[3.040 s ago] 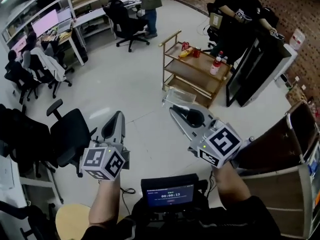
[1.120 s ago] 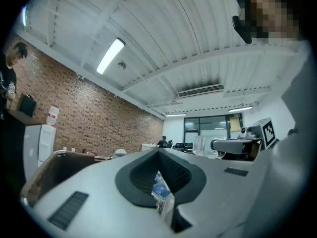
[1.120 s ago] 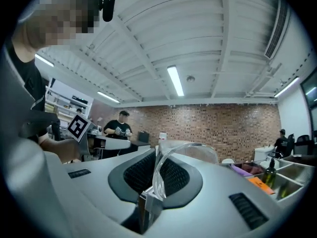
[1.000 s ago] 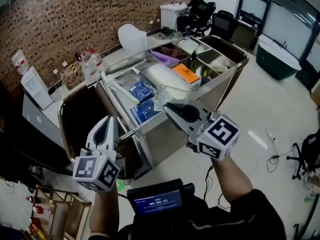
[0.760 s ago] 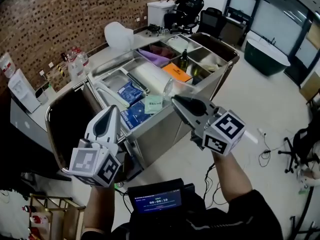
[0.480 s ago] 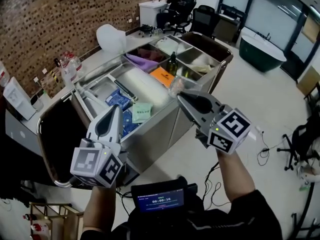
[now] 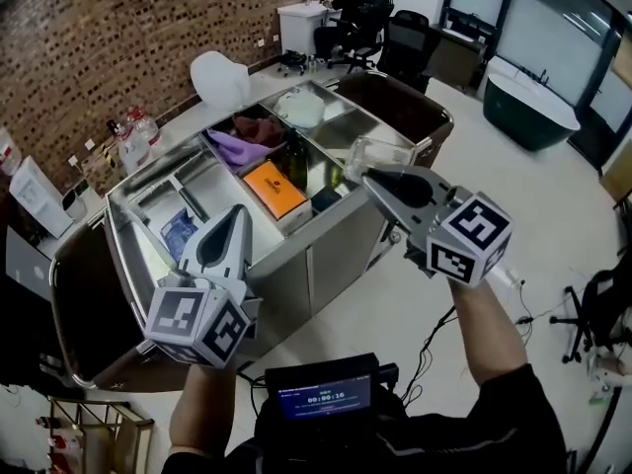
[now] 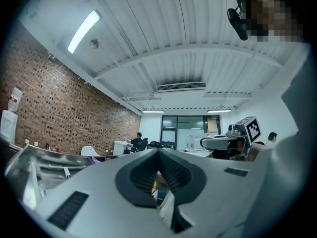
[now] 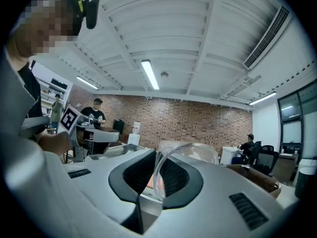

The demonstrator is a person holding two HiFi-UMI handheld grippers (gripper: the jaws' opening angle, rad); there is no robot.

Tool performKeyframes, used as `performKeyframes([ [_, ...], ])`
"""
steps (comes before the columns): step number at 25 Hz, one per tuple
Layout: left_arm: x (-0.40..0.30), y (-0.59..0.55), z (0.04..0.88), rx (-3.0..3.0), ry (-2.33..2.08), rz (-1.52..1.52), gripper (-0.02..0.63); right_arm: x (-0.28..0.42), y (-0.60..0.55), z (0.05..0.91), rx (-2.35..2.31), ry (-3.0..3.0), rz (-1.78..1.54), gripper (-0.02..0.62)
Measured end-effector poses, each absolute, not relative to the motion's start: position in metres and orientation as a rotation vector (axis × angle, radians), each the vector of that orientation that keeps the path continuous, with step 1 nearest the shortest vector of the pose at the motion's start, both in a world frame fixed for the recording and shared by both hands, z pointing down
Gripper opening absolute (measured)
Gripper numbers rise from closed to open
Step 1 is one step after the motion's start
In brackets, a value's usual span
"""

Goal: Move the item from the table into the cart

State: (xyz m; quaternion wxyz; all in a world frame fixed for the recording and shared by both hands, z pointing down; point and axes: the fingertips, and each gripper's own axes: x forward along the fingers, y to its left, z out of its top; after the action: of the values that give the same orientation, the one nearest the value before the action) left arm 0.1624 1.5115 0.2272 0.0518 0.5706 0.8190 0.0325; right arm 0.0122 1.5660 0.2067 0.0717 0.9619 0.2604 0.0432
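Head view: your right gripper (image 7: 380,179) reaches forward over the right end of the steel cart (image 7: 296,276). Its jaws are pinched together on the thin rim of a clear plastic cup (image 7: 381,150). The cup hangs off the jaw tips in the air and shows against the cart's right-hand compartments, touching nothing inside them. Your left gripper (image 7: 239,215) is lower and to the left, in front of the cart's near wall, with its jaws together and nothing in them. In the cart's compartments lie an orange box (image 7: 272,188), a purple cloth (image 7: 242,146), a white bowl (image 7: 298,109), a dark bottle (image 7: 296,164) standing upright beside the box, and a blue packet (image 7: 178,231) towards the left end. Behind the cart runs a brick wall (image 7: 118,38).

Left gripper view: you see the two jaws meeting at their tips, closed on nothing. Beyond them, to the right, your other gripper shows side-on with the cup at its tip.

Right gripper view: the jaws are closed tight on the cup's wall, which curves up and to the right from between the pads. The rest of the cup stands clear beyond the tips. The cart's steel edge shows just past the jaws on the left.
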Motion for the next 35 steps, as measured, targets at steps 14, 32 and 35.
performKeyframes([
  [14,0.131,1.633,0.243,1.652,2.574,0.099,0.0,-0.004,1.769,0.231,2.752,0.702,0.645,0.008],
  [32,0.112,1.701,0.273,1.817,2.477,0.134,0.0,-0.007,1.93,0.364,2.511,0.306,1.498,0.008],
  [35,0.114,1.703,0.274,1.843,2.468,0.156,0.0,-0.004,1.94,0.389,2.45,0.225,1.641,0.008],
])
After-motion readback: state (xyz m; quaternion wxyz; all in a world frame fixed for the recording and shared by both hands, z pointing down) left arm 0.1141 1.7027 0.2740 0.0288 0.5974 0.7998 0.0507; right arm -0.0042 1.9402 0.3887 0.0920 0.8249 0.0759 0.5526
